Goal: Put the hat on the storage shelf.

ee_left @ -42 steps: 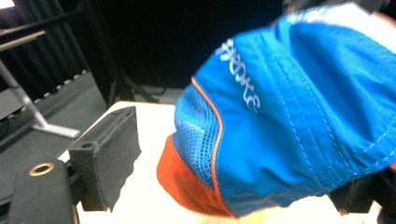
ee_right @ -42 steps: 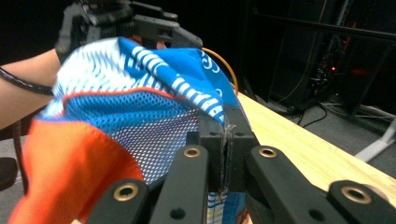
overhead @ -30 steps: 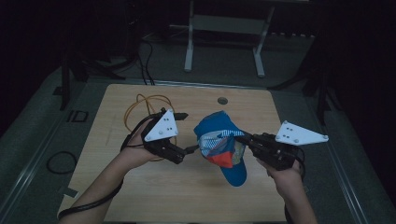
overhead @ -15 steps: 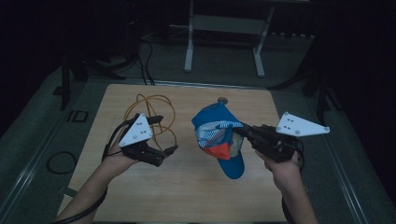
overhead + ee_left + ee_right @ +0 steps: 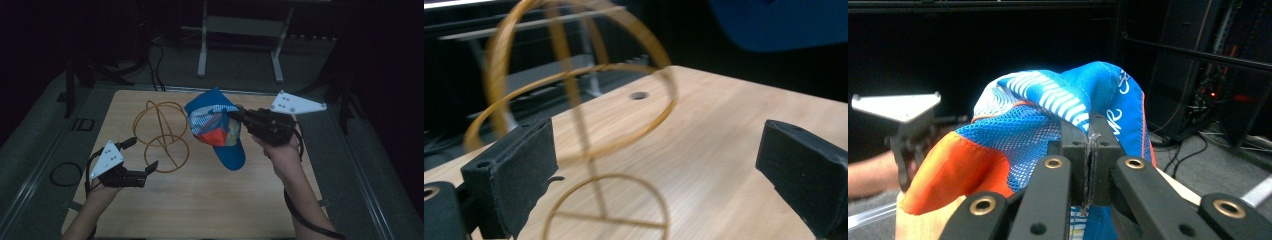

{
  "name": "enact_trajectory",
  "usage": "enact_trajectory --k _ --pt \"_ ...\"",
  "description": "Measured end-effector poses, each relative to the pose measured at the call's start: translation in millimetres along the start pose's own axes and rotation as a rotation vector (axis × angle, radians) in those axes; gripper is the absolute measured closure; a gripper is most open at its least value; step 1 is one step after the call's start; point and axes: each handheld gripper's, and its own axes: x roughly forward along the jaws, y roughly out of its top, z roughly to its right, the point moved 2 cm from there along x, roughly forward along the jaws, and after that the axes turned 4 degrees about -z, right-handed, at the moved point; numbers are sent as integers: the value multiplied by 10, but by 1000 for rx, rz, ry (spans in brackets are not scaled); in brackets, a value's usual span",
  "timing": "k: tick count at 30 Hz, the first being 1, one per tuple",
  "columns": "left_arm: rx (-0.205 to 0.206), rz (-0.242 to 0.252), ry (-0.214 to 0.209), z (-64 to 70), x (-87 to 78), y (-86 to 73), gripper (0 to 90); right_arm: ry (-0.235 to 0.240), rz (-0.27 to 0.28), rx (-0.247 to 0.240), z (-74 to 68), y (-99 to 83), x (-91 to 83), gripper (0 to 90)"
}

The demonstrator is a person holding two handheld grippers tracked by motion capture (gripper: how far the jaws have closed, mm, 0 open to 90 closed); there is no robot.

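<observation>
A blue cap (image 5: 217, 129) with white stripes, mesh and an orange panel hangs in the air over the table's middle. My right gripper (image 5: 234, 114) is shut on its fabric edge; in the right gripper view the jaws pinch the cap (image 5: 1048, 125) tight at the right gripper (image 5: 1090, 150). A gold wire stand (image 5: 162, 135) of rings on a round base stands on the table left of the cap. My left gripper (image 5: 140, 156) is open, low at the front left, with its jaws wide apart beside the stand's base. The wire stand (image 5: 574, 100) rises just ahead of the left gripper (image 5: 659, 165).
The wooden table (image 5: 210, 200) has a small round hole near its far edge (image 5: 639, 95). A white metal frame (image 5: 240, 30) stands on the floor beyond the table. Cables lie on the floor at the left (image 5: 62, 172).
My left gripper let go of the cap and drew back to the front left, now open. My right gripper lifted the cap up and back. The wire stand became uncovered.
</observation>
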Motion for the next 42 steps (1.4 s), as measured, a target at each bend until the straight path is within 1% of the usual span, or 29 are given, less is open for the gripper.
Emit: enact_trajectory --k 2,4,6,7,8,9,12,15,16,19,23,24,25,26,27,30,32,34,36,38,42 --pt "-19 -4 41 -35 -19 -147 34 7 5 4 12 58 108 885" --pt "-52 -16 63 -71 -33 -283 34 19 7 12 19 116 219 884" --pt "-75 -22 91 -97 -45 -414 35 30 10 16 20 174 333 885" --pt "-75 -22 91 -97 -45 -414 35 30 10 16 20 174 333 885" --pt "-88 -40 112 -117 -49 -550 35 33 9 11 15 206 392 884" --pt "-95 -41 123 -120 -51 -606 35 36 8 9 5 280 520 885" --pt "-112 -51 149 -127 -51 -756 35 38 10 8 -5 383 695 884" --pt "-111 -65 173 -146 -54 -854 35 45 11 11 -9 494 887 884" --pt "-114 -67 178 -154 -60 -874 35 49 7 7 -18 526 954 884" --pt "-130 -53 191 -187 -81 -909 35 60 -7 4 -58 595 1163 884" --pt "-151 -35 200 -221 -111 -924 35 78 -41 2 -127 644 1466 884" --pt "-154 -29 203 -226 -117 -927 35 86 -54 4 -146 644 1543 884" --pt "-154 -29 203 -226 -117 -927 35 86 -54 4 -146 644 1543 884" --pt "-158 -29 194 -237 -127 -933 35 92 -68 7 -165 638 1620 883" --pt "-160 -25 198 -234 -127 -937 35 92 -100 -4 -206 607 1767 883" --pt "-162 -29 190 -242 -131 -952 35 108 -140 7 -246 533 1934 883" --pt "-168 -32 184 -248 -135 -963 35 115 -165 10 -267 476 2024 883" --pt "-168 -30 183 -247 -139 -966 35 135 -196 15 -278 415 2097 883" --pt "-167 -31 180 -242 -138 -969 35 156 -223 31 -283 353 2156 882" --pt "-168 -32 174 -236 -131 -974 35 156 -234 34 -289 300 2196 883" --pt "-167 -38 172 -235 -124 -983 35 171 -247 43 -312 247 2218 882"
